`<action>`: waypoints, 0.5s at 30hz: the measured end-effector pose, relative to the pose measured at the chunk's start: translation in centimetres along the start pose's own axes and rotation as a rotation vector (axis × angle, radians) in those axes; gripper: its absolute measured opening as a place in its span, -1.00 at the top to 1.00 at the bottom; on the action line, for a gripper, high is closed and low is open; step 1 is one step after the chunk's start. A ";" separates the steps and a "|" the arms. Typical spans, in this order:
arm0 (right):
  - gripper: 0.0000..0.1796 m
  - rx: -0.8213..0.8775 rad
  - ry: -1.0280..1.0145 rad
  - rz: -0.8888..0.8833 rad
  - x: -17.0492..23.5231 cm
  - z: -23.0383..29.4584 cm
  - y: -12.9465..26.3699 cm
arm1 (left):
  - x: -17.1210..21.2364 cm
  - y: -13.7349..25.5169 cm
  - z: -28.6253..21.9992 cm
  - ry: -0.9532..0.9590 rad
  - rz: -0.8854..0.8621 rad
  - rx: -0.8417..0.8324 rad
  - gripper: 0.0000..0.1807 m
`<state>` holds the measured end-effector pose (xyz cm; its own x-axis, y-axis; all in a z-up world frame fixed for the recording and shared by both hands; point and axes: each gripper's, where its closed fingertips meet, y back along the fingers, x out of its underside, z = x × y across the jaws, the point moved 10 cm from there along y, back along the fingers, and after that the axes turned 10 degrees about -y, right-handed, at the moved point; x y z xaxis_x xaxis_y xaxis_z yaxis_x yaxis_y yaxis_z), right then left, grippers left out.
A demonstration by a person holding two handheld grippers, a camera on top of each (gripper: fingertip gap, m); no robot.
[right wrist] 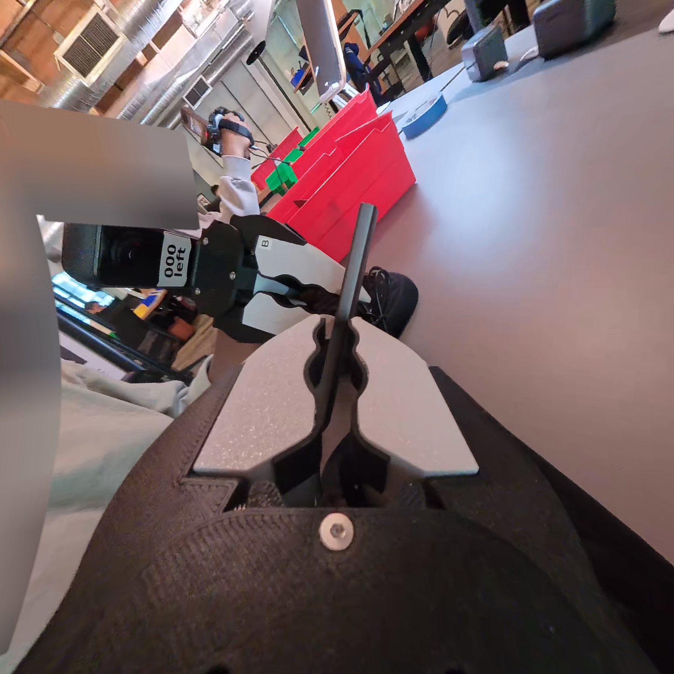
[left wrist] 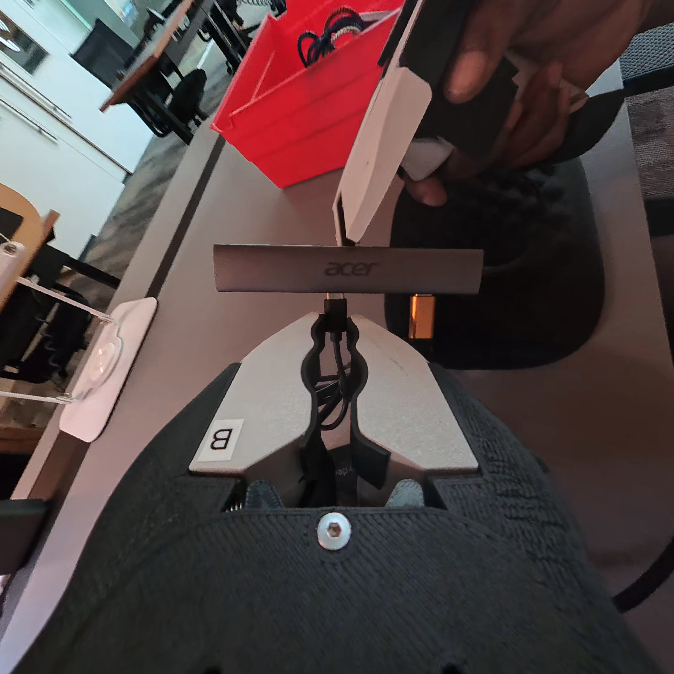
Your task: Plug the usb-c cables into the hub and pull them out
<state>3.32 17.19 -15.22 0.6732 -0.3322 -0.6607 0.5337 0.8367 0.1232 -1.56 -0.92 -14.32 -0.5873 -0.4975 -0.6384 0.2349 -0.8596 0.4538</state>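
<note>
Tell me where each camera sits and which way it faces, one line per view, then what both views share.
Left wrist view: on the left gripper, looking along its jaws shut on the black usb-c cable plug at the flat grey metal hub; a hand shows.
Right wrist view: on the right gripper, jaws shut on the hub's edge, facing the left gripper.
Shared: hub, red plastic bin, grey table.

The grey hub point(left wrist: 347, 270) bears a printed brand mark, and white stickers (one lettered, one numbered) sit on the left gripper point(left wrist: 334, 317).
</note>
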 end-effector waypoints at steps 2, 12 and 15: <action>0.86 0.050 0.065 -0.008 -0.1 0.4 0.1 | -0.1 0.1 0.0 -0.031 -0.020 -0.022 0.88; 0.89 0.055 0.135 0.016 0.2 0.4 -0.2 | -0.9 0.0 -0.7 -0.123 -0.063 -0.043 0.88; 0.90 0.026 0.146 0.014 0.1 0.8 0.1 | -1.0 0.3 -0.7 -0.144 -0.128 -0.063 0.88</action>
<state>3.85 16.92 -14.68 0.5998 -0.2523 -0.7593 0.5397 0.8282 0.1511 -0.37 -0.77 -13.97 -0.7191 -0.3654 -0.5911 0.1962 -0.9228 0.3317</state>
